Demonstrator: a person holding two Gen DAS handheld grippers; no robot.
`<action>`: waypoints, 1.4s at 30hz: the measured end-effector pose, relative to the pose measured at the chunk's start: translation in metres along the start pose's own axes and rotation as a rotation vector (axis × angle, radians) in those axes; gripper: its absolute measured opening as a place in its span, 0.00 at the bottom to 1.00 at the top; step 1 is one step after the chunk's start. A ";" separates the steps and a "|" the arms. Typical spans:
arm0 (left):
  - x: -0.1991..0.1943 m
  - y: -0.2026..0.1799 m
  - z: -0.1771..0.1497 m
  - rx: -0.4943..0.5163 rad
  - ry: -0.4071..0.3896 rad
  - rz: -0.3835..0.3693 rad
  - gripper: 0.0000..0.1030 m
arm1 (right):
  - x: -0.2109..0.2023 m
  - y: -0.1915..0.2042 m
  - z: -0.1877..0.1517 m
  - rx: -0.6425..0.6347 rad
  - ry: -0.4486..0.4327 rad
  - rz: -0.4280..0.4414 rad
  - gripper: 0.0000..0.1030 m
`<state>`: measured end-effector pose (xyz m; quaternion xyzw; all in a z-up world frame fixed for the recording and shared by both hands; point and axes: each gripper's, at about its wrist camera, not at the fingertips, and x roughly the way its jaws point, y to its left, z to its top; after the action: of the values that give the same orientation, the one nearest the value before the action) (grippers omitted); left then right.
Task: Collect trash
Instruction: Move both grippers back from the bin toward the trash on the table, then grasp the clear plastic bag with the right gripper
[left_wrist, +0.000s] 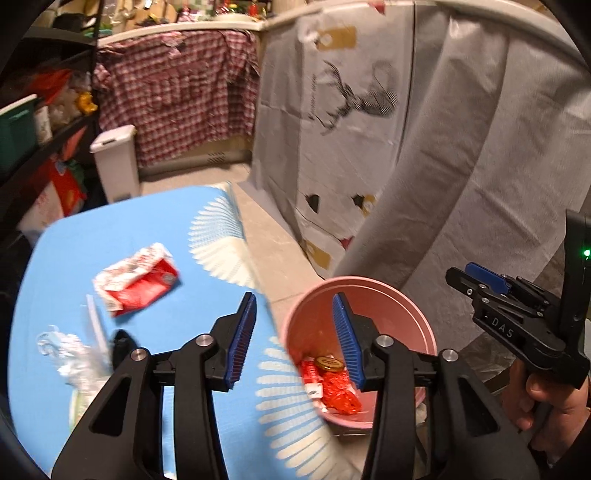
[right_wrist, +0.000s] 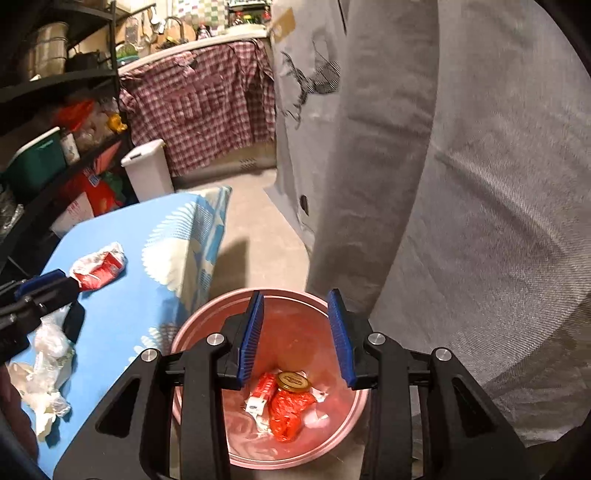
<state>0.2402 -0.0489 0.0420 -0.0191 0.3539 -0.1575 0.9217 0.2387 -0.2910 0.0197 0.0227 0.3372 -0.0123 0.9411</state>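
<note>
red-and-white crushed carton (left_wrist: 136, 279) lies on the blue worktop (left_wrist: 155, 221), well apart from the pink bin (left_wrist: 406, 295) standing on the floor beside it. i judge the carton light, thin-walled and easily deformed; i would grip across its flattened red body, not the torn white end. crumpled clear plastic wrap (right_wrist: 46, 365) near the worktop's near edge looks soft and slippery; pinch a bunched fold. left tongs (left_wrist: 293, 334) are spread and empty, over the worktop edge. right tongs (right_wrist: 297, 334) are spread and empty above the bin, which already holds red wrappers and a gold lid (right_wrist: 293, 381).
</note>
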 end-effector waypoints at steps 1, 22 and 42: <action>-0.006 0.005 0.000 0.001 -0.006 0.006 0.36 | -0.004 0.004 0.001 -0.004 -0.012 0.008 0.32; -0.094 0.180 -0.012 -0.050 -0.046 0.147 0.13 | -0.039 0.137 -0.007 -0.080 -0.130 0.281 0.11; -0.085 0.254 -0.056 -0.106 0.008 0.173 0.13 | 0.019 0.291 -0.066 -0.305 0.068 0.555 0.57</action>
<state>0.2143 0.2225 0.0180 -0.0365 0.3658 -0.0586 0.9281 0.2227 0.0025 -0.0329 -0.0272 0.3471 0.2966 0.8893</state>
